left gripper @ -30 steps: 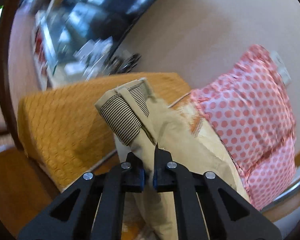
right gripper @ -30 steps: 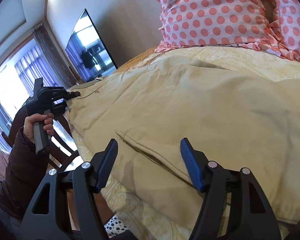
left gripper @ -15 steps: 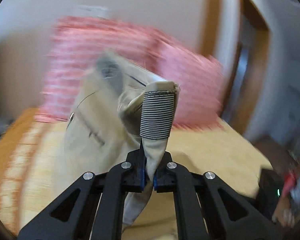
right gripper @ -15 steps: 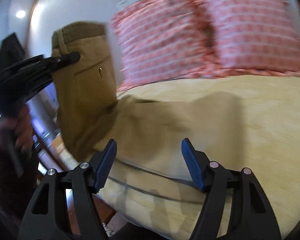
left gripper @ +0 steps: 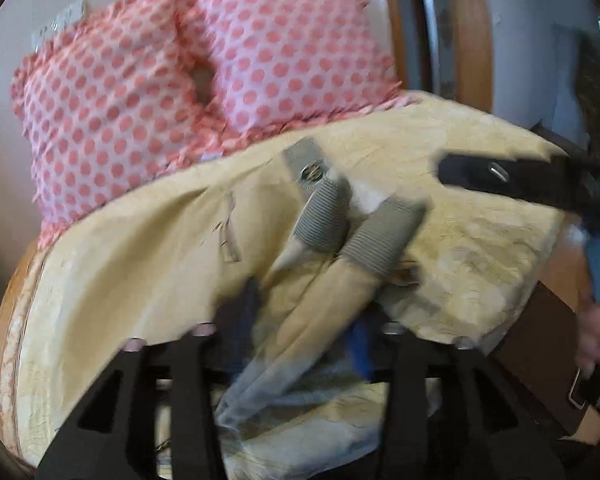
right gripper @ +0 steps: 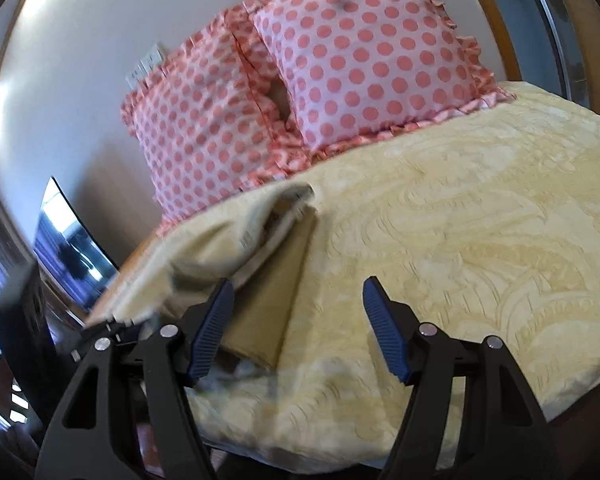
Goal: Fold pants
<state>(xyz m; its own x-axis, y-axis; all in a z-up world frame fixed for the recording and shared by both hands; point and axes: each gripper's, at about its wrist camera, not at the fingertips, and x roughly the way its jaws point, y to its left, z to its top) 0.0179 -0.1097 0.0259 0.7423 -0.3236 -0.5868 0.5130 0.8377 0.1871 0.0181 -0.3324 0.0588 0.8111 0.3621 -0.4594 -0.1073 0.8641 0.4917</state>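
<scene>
Down at the bottom of the left wrist view, the left gripper (left gripper: 304,320) looks spread apart, with the beige cotton pants (left gripper: 148,264) bunched between its fingers, but that part is blurry so I honestly can't tell if it's pinching cloth or has let go. Bottom of the right wrist view is easier: the right gripper (right gripper: 298,330) is wide open with nothing in it, hovering over the pale yellow patterned bedspread (right gripper: 480,240). The pants lie on the bed, left of centre in that view, already doubled over into a long strip. My guess on handling: light, floppy cotton, not slippery, it'll sag and wrinkle wherever it isn't supported, so grab it at the thick sewn bits like the grey ribbed waistband lining (left gripper: 380,236) or the hems, one corner per gripper. Only the left view shows that lining, the metal button (left gripper: 310,174) and the other gripper coming in at the right edge. Only the right view shows the folded outline, the TV screen (right gripper: 72,256) at the left, and both pink polka-dot pillows (right gripper: 364,52) sharply.
</scene>
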